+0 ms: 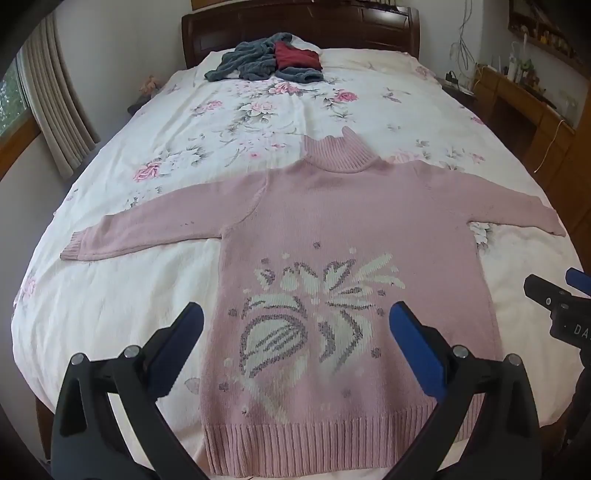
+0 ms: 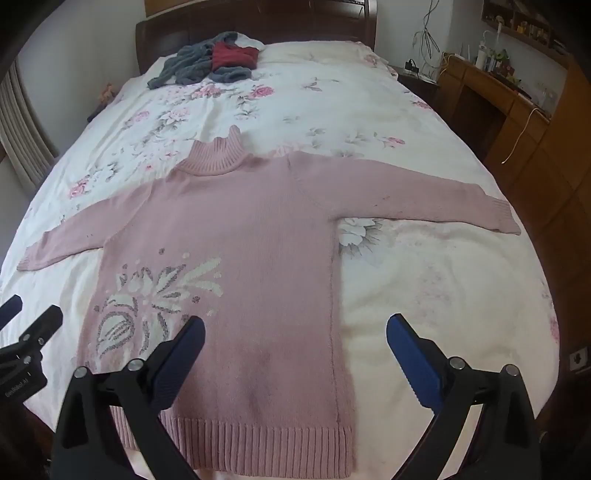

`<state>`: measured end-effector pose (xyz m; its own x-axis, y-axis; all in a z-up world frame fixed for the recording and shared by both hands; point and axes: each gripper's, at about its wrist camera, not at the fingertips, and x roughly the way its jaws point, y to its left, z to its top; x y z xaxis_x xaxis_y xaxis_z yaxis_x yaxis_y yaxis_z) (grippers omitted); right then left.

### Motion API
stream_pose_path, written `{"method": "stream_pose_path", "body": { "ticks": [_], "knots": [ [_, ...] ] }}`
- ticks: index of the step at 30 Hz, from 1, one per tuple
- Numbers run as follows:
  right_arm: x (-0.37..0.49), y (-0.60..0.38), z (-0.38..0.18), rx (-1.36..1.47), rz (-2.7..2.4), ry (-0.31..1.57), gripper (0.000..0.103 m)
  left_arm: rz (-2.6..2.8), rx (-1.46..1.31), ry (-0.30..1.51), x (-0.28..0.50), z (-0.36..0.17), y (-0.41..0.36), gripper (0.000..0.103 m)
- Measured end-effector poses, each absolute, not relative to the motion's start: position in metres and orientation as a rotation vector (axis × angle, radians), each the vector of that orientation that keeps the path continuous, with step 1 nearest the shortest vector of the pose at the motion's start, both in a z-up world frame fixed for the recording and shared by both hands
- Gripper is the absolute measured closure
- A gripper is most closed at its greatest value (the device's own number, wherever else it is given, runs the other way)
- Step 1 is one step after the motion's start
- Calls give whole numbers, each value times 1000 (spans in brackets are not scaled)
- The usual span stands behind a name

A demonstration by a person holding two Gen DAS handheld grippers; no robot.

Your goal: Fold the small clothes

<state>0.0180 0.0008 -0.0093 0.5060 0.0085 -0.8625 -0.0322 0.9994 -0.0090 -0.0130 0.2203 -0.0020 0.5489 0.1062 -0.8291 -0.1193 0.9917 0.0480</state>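
A pink knit turtleneck sweater point(image 1: 343, 221) point(image 2: 240, 236) with a white and grey flower pattern lies flat on the bed, both sleeves spread wide, hem nearest me. My left gripper point(image 1: 295, 314) hovers open above the lower front of the sweater, nothing between its blue-padded fingers. My right gripper point(image 2: 295, 326) hovers open above the sweater's lower right side seam, also holding nothing. The right gripper point(image 1: 554, 299) shows at the right edge of the left wrist view. In the right wrist view the left gripper point(image 2: 26, 317) sits at the left edge.
The bed point(image 1: 147, 288) carries a white floral cover. A heap of grey and dark red clothes point(image 1: 273, 59) point(image 2: 210, 62) lies near the dark headboard point(image 1: 207, 26). A wooden desk point(image 2: 498, 96) stands to the right, curtains point(image 1: 55, 110) to the left.
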Motion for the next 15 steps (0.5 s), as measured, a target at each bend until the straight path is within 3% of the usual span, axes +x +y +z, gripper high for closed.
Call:
{"method": "stream_pose_path", "body": {
  "ticks": [15],
  "knots": [
    [25,0,-16,-28,16,1046,4,146,-7,982,-11,-6,222,3]
  ]
}}
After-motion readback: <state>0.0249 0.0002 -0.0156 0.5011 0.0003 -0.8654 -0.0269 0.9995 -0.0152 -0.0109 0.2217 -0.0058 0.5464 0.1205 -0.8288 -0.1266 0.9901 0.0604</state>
